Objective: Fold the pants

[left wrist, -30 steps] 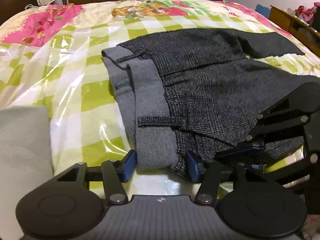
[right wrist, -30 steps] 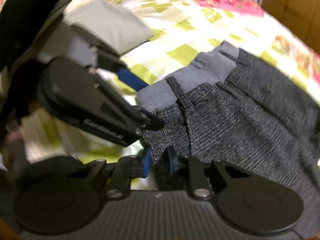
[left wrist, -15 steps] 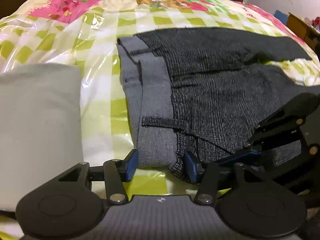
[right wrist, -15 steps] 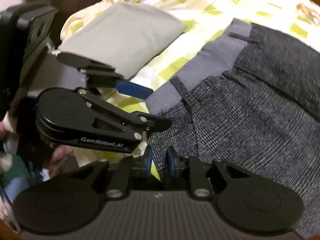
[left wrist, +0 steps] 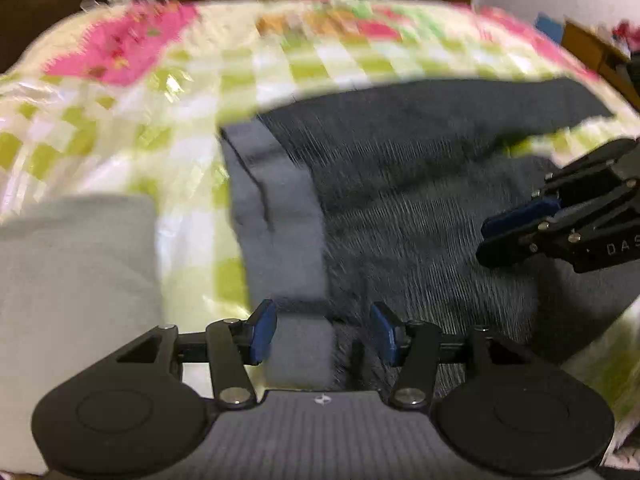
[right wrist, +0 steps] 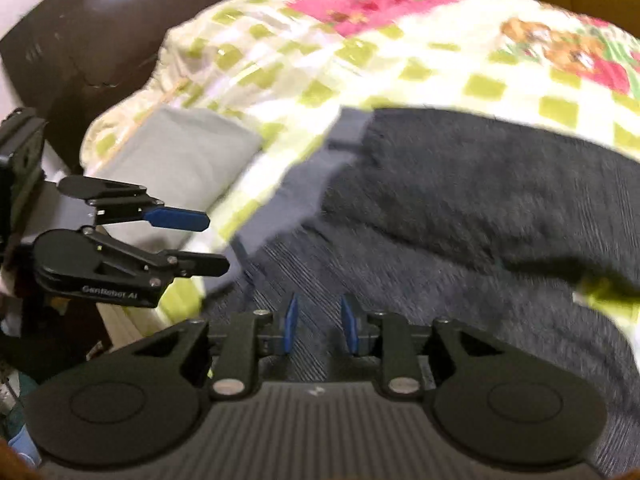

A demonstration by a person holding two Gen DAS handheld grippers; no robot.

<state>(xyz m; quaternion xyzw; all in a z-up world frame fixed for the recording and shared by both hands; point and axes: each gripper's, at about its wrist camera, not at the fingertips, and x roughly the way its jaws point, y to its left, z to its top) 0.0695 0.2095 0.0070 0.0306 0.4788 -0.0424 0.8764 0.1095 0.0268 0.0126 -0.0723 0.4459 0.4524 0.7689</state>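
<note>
Lying on the bed [left wrist: 120,128], dark grey pants [left wrist: 420,216] with lighter waistband [left wrist: 276,208]. Left claw [left wrist: 320,334] apart, straddling waistband edge. Right claw [right wrist: 318,322] opening above pants, gripping nothing. Folded grey cloth [left wrist: 76,280] just beside.

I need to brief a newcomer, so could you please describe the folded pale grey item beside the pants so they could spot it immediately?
On the bed with the green-and-white checked cover, find the dark grey woven pants lying flat. Beyond their lighter grey waistband lies the folded pale grey cloth, apart from the pants. It alone is plain, light and neatly rectangular.
</note>
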